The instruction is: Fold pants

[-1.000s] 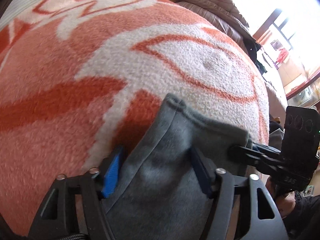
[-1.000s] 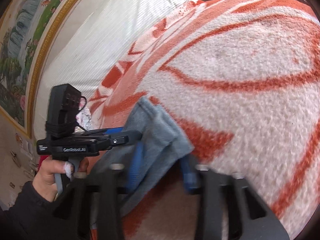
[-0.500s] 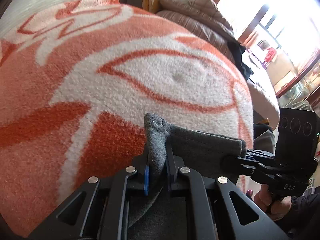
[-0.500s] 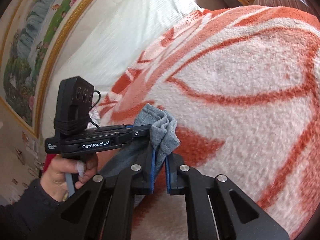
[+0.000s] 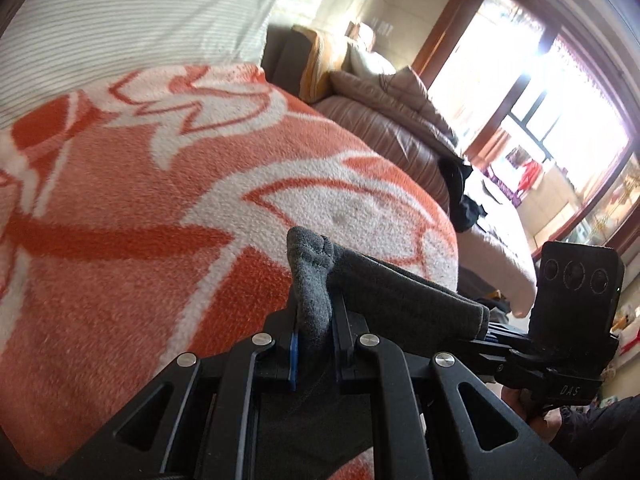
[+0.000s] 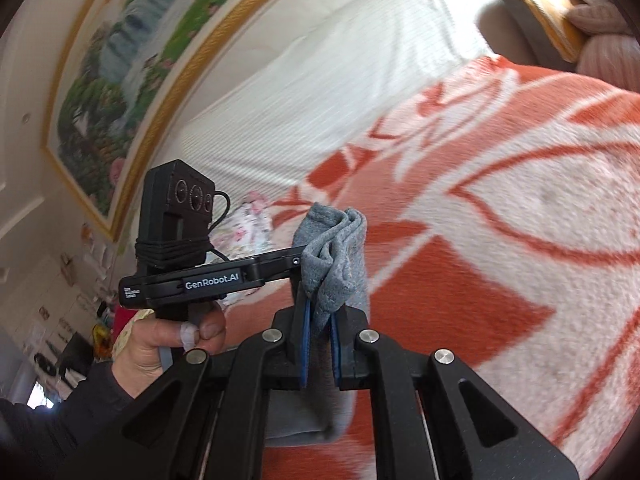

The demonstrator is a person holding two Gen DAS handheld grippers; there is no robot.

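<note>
1. Task status: fold at an early stage, by judgement. One edge of the grey pants (image 5: pixel 400 296) is pinched at two points and held clear of the blanket (image 5: pixel 160 200). No finished fold shows. The carry-over, the laying down and the smoothing appear still to do.

2. Left gripper (image 5: pixel 316 344): jaws narrow, clamped on a bunched corner of the pants. A knob of cloth stands up just beyond the pads; the rest drops under the gripper body, out of view.

3. Right gripper (image 6: pixel 318 344): jaws narrow, clamped on the other corner of the pants (image 6: pixel 334 256). A crumpled tuft stands up above the fingertips. More grey cloth hangs below the jaws.

4. Pants relative to the grippers: the held edge runs taut from the left gripper's pads rightward to the right gripper, which shows in the left wrist view. Seen from the right wrist, the other gripper reaches in from the left and touches the same bunch. The two grips lie near each other along one edge.

5. Pants relative to the blanket: ahead of both grippers lies only bare orange-and-white blanket. How much cloth rests on it below the grippers cannot be told; most of the garment is hidden.

6. Person: a hand (image 6: pixel 168 340) in a dark sleeve holds the left gripper's handle.
</note>
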